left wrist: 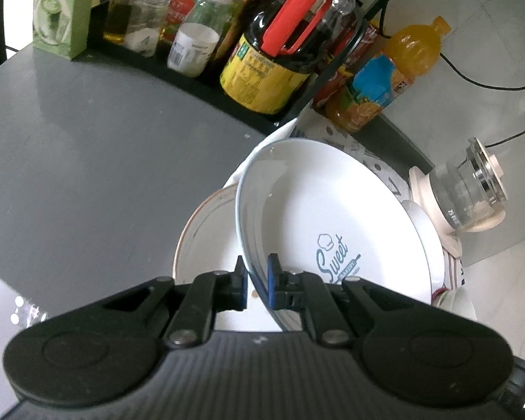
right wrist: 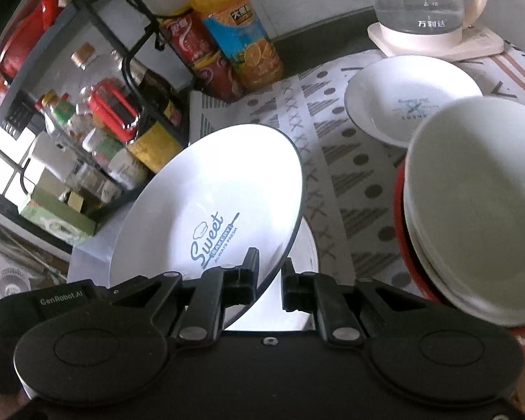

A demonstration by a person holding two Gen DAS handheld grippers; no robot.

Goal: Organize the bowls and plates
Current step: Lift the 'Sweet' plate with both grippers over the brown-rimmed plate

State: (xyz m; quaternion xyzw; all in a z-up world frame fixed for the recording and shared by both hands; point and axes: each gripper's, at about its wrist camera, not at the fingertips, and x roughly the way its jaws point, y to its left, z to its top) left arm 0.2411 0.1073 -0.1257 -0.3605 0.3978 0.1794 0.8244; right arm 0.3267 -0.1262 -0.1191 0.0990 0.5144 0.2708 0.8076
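Two tongs clamping opposite rim edges of white round "Sweet" plate [left wrist: 332, 224]: left tongs [left wrist: 257, 285], right tongs [right wrist: 267, 274]. Plate tilting above white brown-rimmed plate [left wrist: 206, 234] lying on grey worktop [left wrist: 87, 147]. Stacked white bowls [right wrist: 472, 210] sitting on patterned mat [right wrist: 332, 161] beside small white dish [right wrist: 402, 98].

both wrist views share plate [left wrist: 332, 224]

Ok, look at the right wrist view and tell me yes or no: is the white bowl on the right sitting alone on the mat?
No. The white bowl is nested on top of other bowls, with a red bowl at the bottom of the stack.
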